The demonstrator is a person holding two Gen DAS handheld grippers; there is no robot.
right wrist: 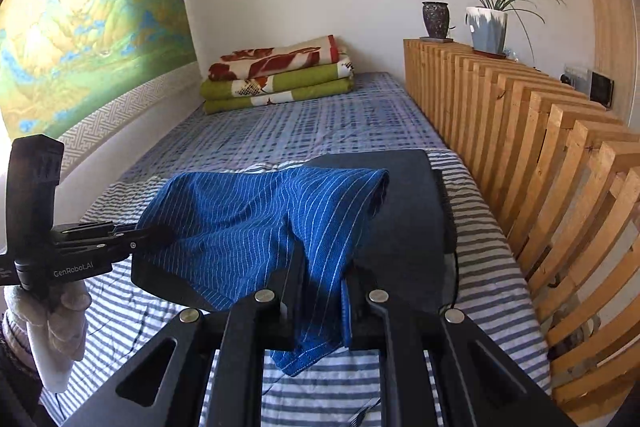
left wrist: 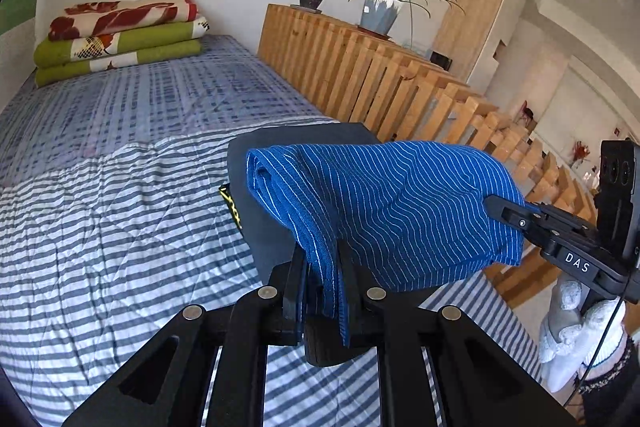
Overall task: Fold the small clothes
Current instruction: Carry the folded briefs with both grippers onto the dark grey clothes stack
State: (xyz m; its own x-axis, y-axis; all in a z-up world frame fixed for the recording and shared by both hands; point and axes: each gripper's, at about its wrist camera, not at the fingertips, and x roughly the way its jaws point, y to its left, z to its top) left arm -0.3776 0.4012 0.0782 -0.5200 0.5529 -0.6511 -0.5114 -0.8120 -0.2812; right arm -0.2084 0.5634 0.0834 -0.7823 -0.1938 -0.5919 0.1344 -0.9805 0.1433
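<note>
Blue striped cloth (left wrist: 384, 203) clamped by both grippers' jaws (lifted) | dark mat (right wrist: 404, 211) beneath

Open bed (right wrist: 320, 115) stretches ahead to the folded blankets (right wrist: 280, 79); the wooden slat rail (right wrist: 540, 147) blocks the right.
</note>
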